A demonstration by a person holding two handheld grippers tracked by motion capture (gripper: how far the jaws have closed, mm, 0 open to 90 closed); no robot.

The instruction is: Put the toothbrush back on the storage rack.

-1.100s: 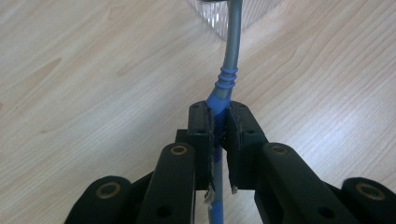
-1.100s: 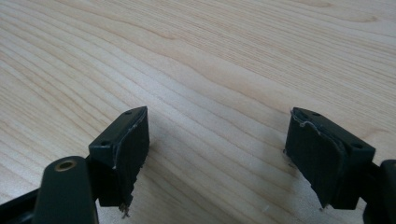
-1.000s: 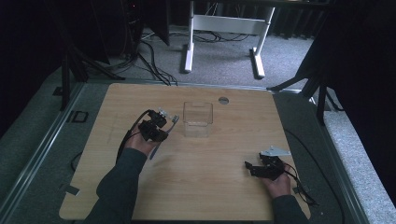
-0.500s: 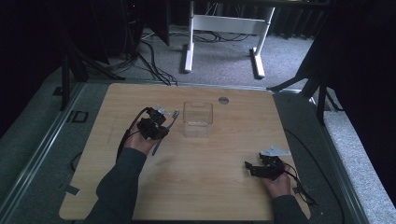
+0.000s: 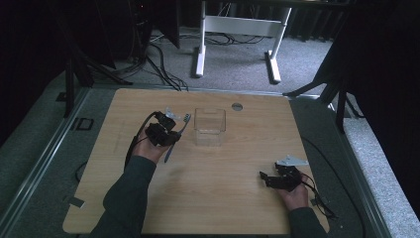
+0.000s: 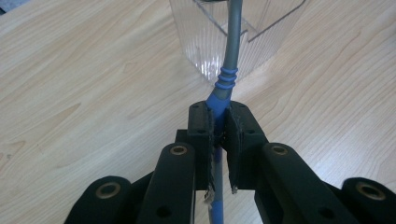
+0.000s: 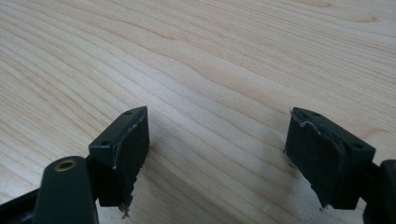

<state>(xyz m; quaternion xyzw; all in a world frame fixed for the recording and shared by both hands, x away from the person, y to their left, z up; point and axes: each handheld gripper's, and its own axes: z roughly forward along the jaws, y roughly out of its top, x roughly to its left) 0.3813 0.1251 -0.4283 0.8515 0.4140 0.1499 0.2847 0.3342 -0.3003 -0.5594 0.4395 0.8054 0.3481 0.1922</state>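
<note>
A: How far along is the work judged to be?

B: Roughly at the midpoint. The toothbrush is already gripped: the left gripper is clenched on its blue handle, with the grey neck rising ahead of the jaws and the rest of the handle trailing back beneath them.

A: And where is the toothbrush in relation to the container?

B: In the left gripper view the clear plastic box is seen just ahead of the jaws, and the neck of the toothbrush is seen in front of its near corner. In the high view the brush head is seen just to the left of the box, outside its walls and not yet inside.

A: What is left to be done?

B: The toothbrush is presumably to be carried over the rim, lowered in and released. None of that is done yet.

A: Is the right gripper engaged?

B: No. The right gripper is held wide open over bare table, well apart from the box, with nothing between its pads.
</note>
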